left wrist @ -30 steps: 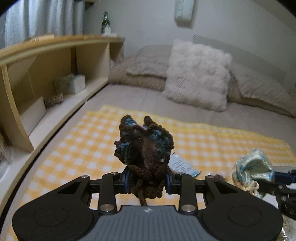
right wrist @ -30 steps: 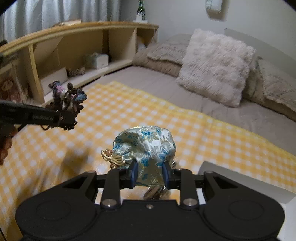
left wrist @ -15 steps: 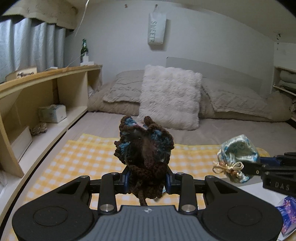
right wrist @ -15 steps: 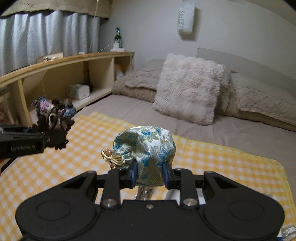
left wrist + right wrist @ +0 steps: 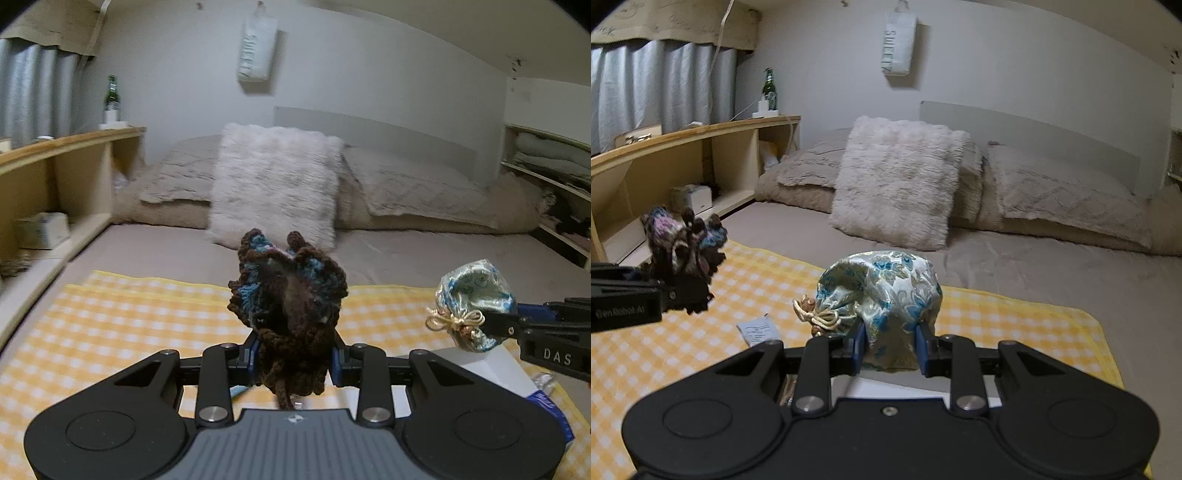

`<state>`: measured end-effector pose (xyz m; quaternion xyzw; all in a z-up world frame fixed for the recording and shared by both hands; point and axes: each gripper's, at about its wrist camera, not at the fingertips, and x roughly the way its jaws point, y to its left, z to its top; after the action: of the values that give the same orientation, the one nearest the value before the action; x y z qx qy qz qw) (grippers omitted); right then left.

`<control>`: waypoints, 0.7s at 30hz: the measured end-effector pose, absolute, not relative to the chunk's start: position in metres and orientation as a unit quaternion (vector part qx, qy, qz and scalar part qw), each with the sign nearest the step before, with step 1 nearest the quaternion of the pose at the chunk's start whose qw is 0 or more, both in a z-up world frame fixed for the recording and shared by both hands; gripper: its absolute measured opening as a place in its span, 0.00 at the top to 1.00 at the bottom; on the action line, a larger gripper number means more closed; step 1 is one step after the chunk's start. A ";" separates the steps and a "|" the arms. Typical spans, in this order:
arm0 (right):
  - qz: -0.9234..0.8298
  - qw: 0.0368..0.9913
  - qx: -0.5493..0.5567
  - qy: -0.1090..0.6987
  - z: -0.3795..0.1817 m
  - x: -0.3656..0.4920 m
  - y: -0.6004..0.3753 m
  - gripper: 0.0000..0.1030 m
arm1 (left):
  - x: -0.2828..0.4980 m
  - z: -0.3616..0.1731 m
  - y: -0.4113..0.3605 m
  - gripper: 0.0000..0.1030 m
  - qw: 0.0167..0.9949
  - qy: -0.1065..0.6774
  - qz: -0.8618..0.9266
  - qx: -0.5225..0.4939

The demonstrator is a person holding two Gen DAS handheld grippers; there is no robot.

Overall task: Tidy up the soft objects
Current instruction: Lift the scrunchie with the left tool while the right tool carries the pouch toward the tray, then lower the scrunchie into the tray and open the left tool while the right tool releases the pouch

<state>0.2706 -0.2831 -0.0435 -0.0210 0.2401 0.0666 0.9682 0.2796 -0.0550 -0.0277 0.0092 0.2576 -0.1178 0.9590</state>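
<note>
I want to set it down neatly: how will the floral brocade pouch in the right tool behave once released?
The brocade pouch bulges above the right tool, so it probably slumps rather than stands. Its satin looks slippery. The knotted cord dangles sideways and may snag. It likely won't roll far on the checked blanket.

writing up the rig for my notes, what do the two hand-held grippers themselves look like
Both hand-held grippers are matte black, with a wide rounded body carrying two shallow round discs, silver pivot screws on jointed linkage bars, and blue finger pads. The left hand-held gripper has a ribbed grey centre panel with a small logo; its side reads "GenRobot.AI". The right hand-held gripper shows "DAS" lettering. No cables or sleeves visible.
</note>
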 end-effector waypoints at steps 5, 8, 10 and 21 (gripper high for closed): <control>0.030 0.967 -0.015 0.253 -0.049 0.274 -0.313 0.72 | 0.292 -0.044 -0.085 0.65 0.944 0.288 -0.160 0.005; 0.010 0.964 -0.005 0.265 -0.055 0.277 -0.330 0.72 | 0.301 -0.058 -0.101 0.65 0.933 0.312 -0.181 -0.002; -0.001 0.961 0.007 0.275 -0.060 0.279 -0.341 0.72 | 0.308 -0.070 -0.113 0.65 0.922 0.332 -0.200 -0.002; -0.022 0.943 0.009 0.332 -0.089 0.293 -0.365 0.72 | 0.348 -0.126 -0.153 0.65 0.883 0.401 -0.244 0.016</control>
<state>0.2931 -0.3648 -0.0889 0.0086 0.3322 -0.0216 0.9429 0.3484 -0.1528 -0.1256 0.0160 0.4009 -0.2440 0.8829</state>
